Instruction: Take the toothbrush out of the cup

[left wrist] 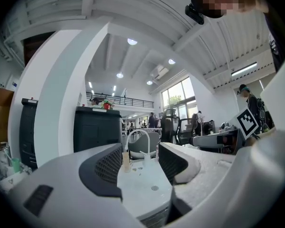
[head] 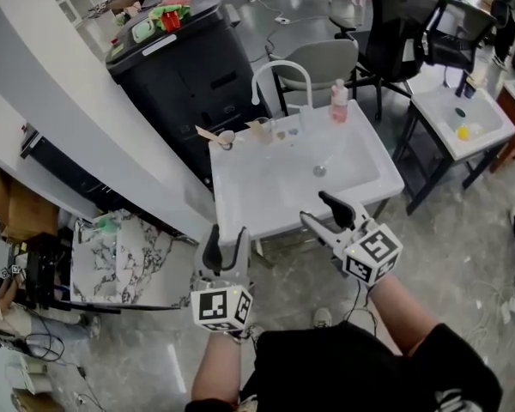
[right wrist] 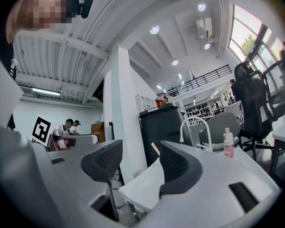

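At the sink's [head: 256, 197] back left corner:

- Cup [head: 228, 138]: small and pale. Material and fill cannot be made out, and whether it stands upright cannot be told from the head view.
- Toothbrush [head: 208, 132]: tan handle, seen as a thin stick at the cup. Its long axis is slanted, with the free end pointing out past the sink's left edge and the other end at the cup. The bristle end cannot be told. In the right gripper view only a short slanted length of it [right wrist: 154, 149] shows above the sink rim.
- Further small items along the sink's back rim, between cup and faucet [head: 280, 65]: too small to name.
- Pink bottle [head: 339, 101]: upright at the sink's back right, beside the faucet.

In front of the sink, well apart from the cup:

- Left gripper [head: 227, 232]: off the sink's front left corner, jaws wide apart, nothing between them.
- Right gripper [head: 314, 207]: at the sink's front right edge, jaws wide apart, empty.
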Available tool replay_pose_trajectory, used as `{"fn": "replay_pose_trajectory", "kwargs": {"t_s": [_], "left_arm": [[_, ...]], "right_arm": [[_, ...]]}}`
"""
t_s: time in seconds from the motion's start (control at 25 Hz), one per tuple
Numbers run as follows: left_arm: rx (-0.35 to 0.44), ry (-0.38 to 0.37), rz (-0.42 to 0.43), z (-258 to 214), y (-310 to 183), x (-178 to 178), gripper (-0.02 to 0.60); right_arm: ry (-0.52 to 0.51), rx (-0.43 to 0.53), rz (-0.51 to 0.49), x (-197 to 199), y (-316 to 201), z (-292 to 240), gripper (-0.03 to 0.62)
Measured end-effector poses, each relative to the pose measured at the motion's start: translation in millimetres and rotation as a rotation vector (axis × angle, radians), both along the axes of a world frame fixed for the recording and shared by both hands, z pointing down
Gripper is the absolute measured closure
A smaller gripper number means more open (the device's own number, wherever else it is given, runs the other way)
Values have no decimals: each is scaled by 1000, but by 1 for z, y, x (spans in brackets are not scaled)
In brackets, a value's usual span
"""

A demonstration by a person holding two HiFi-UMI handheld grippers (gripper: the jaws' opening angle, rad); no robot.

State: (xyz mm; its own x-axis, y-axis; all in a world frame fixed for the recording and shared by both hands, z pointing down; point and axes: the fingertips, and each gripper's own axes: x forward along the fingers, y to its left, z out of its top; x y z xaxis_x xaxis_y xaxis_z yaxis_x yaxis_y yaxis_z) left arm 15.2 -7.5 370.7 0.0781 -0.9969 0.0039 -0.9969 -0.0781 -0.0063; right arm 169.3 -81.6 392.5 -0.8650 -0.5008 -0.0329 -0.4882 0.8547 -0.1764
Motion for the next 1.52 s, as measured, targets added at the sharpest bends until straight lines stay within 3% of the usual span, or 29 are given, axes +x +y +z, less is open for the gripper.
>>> {"fn": "replay_pose_trajectory", "kwargs": {"t_s": [0.4, 0.68, 0.92, 1.52], "left_arm": [[4, 3, -12, -2, -24, 4, 353], [4, 17, 1, 3, -48, -15, 353], [-1, 36, 30, 13, -84, -47, 351], [-30, 96, 98, 32, -167, -166, 350]], "right_arm": [[9, -10, 2, 9, -26, 2, 352], [21, -14, 22, -6, -49, 6, 349], [40, -22, 49, -36, -83, 15, 338], [76, -56, 149, -140, -166, 26, 326]]}}
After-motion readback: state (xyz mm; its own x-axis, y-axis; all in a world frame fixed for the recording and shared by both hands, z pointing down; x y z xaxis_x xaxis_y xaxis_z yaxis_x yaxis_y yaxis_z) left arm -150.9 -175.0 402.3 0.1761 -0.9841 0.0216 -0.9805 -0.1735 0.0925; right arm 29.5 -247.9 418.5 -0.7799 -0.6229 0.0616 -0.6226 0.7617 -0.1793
